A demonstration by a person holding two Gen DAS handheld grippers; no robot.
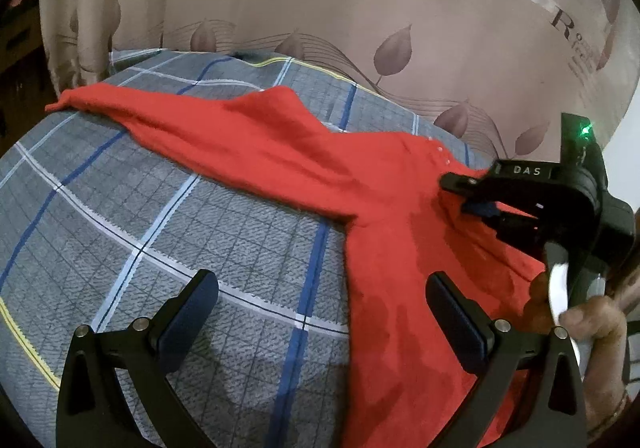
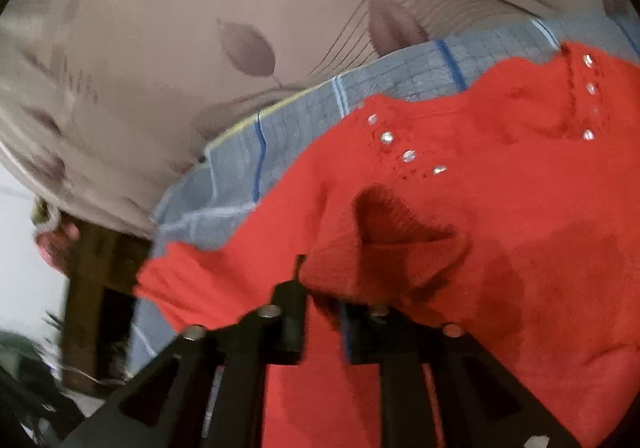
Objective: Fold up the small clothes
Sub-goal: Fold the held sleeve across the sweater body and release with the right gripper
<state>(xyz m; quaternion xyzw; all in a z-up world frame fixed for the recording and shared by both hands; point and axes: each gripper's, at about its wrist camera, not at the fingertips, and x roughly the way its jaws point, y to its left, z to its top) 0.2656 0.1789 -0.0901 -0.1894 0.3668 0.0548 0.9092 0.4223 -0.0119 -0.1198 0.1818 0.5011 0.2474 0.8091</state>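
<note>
The sweater is bright red with little shiny gems. The bed cover under the sweater is grey with blue, white and yellow lines. The curtain behind it is pale pink with brown leaves.

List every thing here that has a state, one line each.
red sweater: lying on the bed, one sleeve stretched out flat, the other sleeve's cuff folded onto the body.
left gripper: open, empty, hovering over the sweater's edge.
right gripper: jaws partly open, folded cuff between them.
plaid bedcover: spread flat under the sweater.
</note>
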